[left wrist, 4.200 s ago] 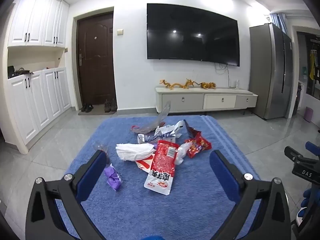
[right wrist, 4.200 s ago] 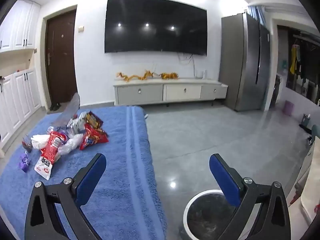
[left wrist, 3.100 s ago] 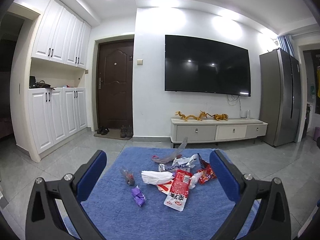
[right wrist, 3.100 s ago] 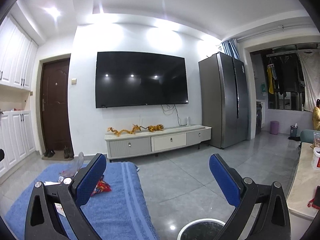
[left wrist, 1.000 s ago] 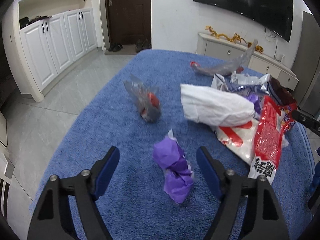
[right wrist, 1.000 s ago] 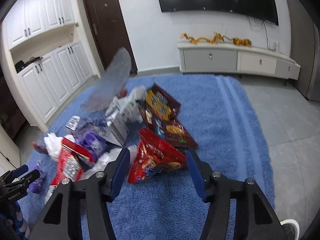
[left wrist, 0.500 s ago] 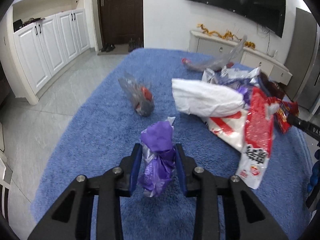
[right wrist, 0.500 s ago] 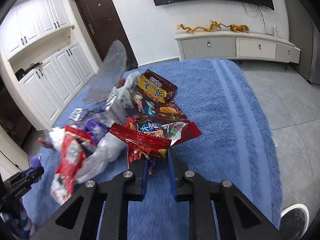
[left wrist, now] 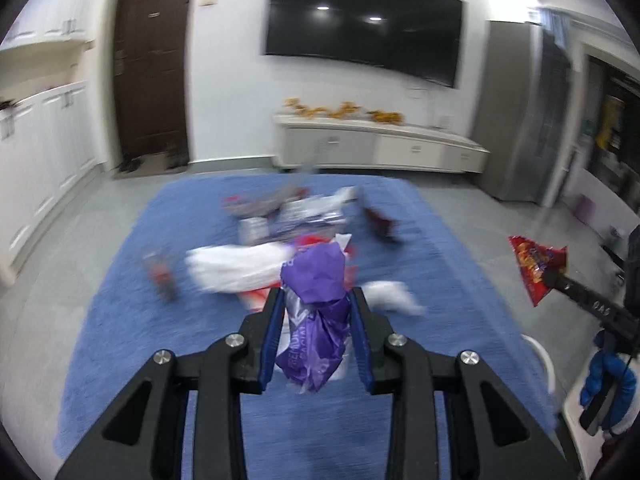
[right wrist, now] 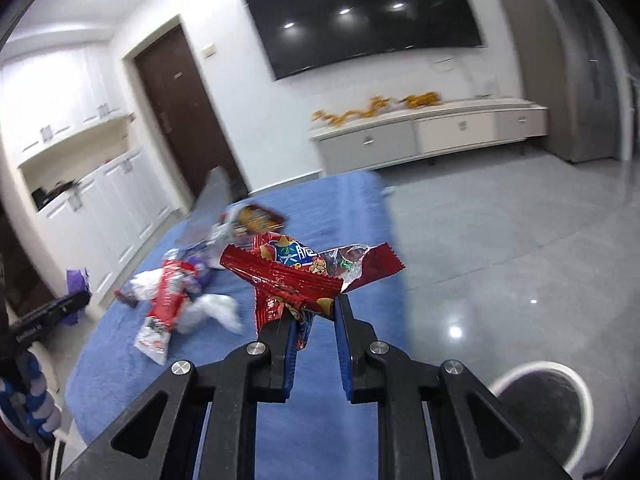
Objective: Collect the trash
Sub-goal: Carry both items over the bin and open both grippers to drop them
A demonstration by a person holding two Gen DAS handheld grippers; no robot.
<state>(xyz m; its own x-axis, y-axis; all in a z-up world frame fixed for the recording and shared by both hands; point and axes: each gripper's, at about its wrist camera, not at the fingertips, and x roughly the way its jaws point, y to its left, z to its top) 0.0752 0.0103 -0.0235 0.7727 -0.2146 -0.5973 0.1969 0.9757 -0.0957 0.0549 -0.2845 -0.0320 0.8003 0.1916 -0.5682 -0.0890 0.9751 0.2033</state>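
Note:
My left gripper (left wrist: pixel 317 304) is shut on a crumpled purple wrapper (left wrist: pixel 316 312) and holds it above the blue rug (left wrist: pixel 120 320). My right gripper (right wrist: pixel 314 306) is shut on a red snack bag (right wrist: pixel 296 276), lifted off the rug; that bag also shows at the right of the left wrist view (left wrist: pixel 538 266). A pile of trash stays on the rug: a white bag (left wrist: pixel 236 268), a red and white packet (right wrist: pixel 164 312), a brown snack bag (right wrist: pixel 260 216) and other wrappers.
A round white-rimmed bin (right wrist: pixel 548 408) stands on the grey tile floor at the lower right. White cabinets (right wrist: pixel 100 208) line the left wall. A TV console (right wrist: pixel 428 136) and a tall fridge (left wrist: pixel 516 120) stand at the back.
Both grippers have lifted their held wrappers up off the rug and pulled back from the pile; the views now tilt higher and are blurred with motion.

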